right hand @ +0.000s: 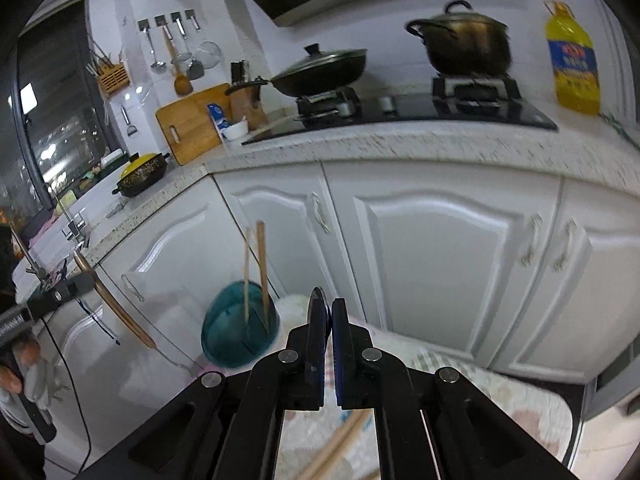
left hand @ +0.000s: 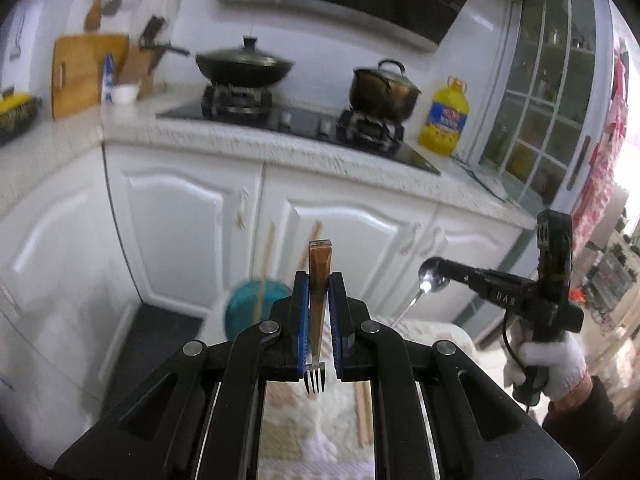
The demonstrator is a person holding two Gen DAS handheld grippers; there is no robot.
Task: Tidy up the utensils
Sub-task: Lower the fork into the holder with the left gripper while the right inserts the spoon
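My left gripper (left hand: 319, 280) is shut on a fork with a wooden handle (left hand: 319, 264); the handle points up and away, the tines point back toward the camera. My right gripper (right hand: 328, 308) is shut on a metal spoon (left hand: 431, 274), whose bowl sticks out past the fingertips; in the right wrist view only the spoon's edge (right hand: 318, 294) shows. A teal holder (right hand: 240, 330) stands on a light cloth (right hand: 500, 396) with two wooden chopsticks (right hand: 262, 268) upright in it. It also shows blurred in the left wrist view (left hand: 256, 308). More chopsticks (right hand: 340, 444) lie on the cloth under the right gripper.
White cabinet doors (right hand: 432, 260) stand behind the cloth under a speckled counter (right hand: 360, 144). On it are a stove with a wok (right hand: 320, 66) and a pot (right hand: 468, 42), a yellow oil bottle (right hand: 574, 60), a cutting board (right hand: 192, 124) and a knife block.
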